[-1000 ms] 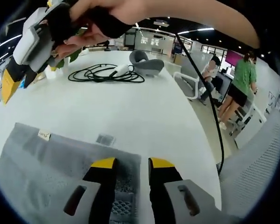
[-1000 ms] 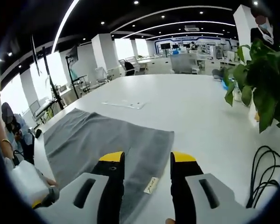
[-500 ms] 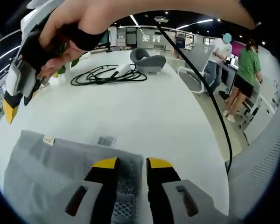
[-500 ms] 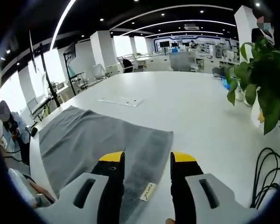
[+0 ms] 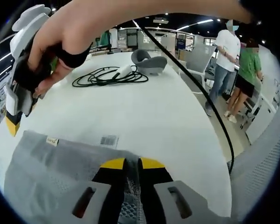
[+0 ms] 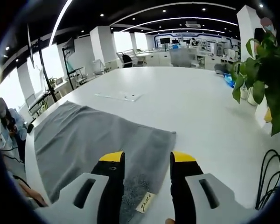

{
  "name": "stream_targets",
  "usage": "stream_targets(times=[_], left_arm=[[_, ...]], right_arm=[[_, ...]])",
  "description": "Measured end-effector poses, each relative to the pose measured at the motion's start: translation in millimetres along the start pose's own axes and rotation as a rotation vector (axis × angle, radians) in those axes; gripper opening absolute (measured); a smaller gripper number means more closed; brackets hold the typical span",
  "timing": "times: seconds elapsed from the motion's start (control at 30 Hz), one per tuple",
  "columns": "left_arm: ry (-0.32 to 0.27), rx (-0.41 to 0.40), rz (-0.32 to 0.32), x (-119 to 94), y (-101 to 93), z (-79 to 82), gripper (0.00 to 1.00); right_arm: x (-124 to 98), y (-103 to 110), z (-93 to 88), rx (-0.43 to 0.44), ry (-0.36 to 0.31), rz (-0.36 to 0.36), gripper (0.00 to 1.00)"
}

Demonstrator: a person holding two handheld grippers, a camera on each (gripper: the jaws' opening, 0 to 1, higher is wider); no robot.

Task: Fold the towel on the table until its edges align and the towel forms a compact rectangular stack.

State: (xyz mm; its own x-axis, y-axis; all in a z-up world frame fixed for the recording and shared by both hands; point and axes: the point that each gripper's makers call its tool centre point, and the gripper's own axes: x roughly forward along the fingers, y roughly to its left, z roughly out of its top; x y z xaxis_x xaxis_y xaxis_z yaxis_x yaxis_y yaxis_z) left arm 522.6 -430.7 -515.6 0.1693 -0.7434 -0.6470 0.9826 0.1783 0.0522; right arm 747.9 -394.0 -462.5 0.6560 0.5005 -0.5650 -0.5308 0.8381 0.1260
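Since 1 s ago, left gripper [image 5: 132, 162] jaws have narrowed and now pinch the towel [image 5: 46, 172] edge, ready to lift for the fold. Right gripper [image 6: 142, 158] is released, jaws straddling the label [image 6: 144, 203] corner. Towel lies flat on the table [image 6: 196, 112]. No containers present.

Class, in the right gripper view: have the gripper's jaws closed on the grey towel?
No: the right gripper stands open, with grey towel visible between its jaws.
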Motion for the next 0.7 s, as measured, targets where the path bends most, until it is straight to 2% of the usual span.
stream_targets(times=[0.1, 0.33, 0.53, 0.7], left_arm=[[0.0, 0.0, -0.002, 0.2, 0.1, -0.1, 0.1], [0.002, -0.001, -0.012, 0.2, -1.7, 0.0, 0.1], [0.001, 0.015, -0.033, -1.3, -11.3, 1.0, 0.1], [-0.003, 0.023, -0.059, -0.6, -22.8, 1.6, 0.1]], right_arm=[[0.9, 1.6, -1.5, -0.005, 0.01, -0.003, 0.37], [16.6, -9.9, -9.6, -0.001, 0.03, -0.032, 0.36], [27.3, -18.2, -8.4, 0.013, 0.039, -0.056, 0.33], [36.1, -24.8, -16.2, 0.025, 0.059, -0.077, 0.31]])
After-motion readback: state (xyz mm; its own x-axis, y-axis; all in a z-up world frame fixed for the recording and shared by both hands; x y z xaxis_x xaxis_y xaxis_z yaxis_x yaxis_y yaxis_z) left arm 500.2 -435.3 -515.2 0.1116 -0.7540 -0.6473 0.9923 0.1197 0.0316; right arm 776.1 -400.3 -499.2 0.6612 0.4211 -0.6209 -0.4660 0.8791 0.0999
